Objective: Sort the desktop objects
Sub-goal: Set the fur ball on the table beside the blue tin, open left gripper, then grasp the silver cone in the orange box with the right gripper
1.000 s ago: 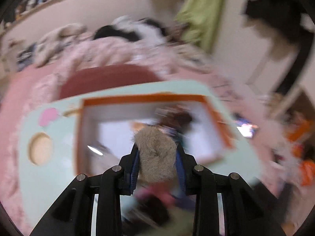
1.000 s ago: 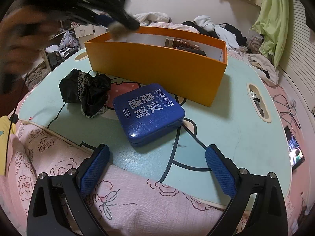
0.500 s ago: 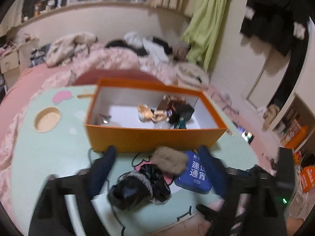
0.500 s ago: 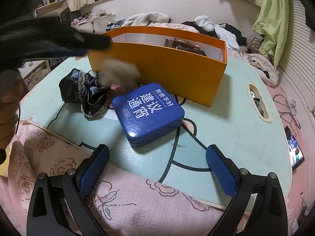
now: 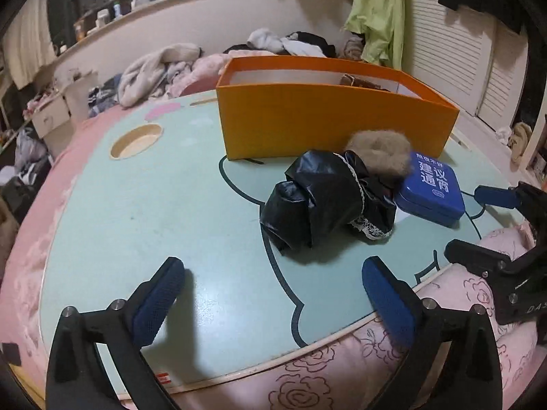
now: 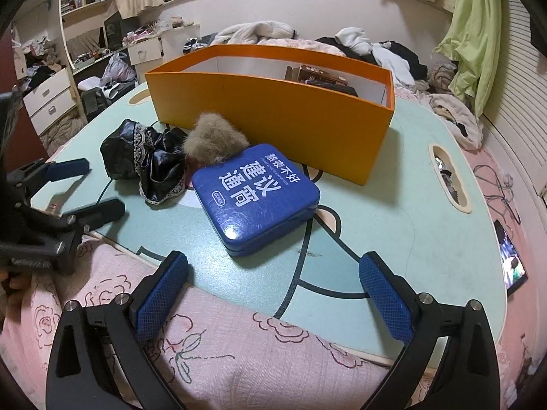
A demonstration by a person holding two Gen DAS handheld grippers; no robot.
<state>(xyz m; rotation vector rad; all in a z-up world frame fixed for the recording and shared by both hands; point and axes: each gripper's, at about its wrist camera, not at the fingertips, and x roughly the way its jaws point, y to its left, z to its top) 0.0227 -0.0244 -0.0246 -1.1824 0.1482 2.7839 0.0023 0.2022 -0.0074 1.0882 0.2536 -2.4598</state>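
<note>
A: On the mint surface [image 5: 143,212] we've got both tools spread wide, nothing in either. Left tool [image 5: 273,300] and right tool [image 6: 273,294] sit at the near edge.

B: From the left view we see the round cutout [image 5: 136,140]; the right view gives us the oblong slot [image 6: 448,177] instead.

A: Fur ball [image 6: 212,140], fuzzy and tan, rests outside the orange box [image 6: 273,116], touching its front wall, between the crinkled glossy black bag [image 5: 324,201] and the blue tin [image 6: 256,198].

B: Tin's flat, rounded corners, scuffed metal. Box is smooth card, white inside.
</note>
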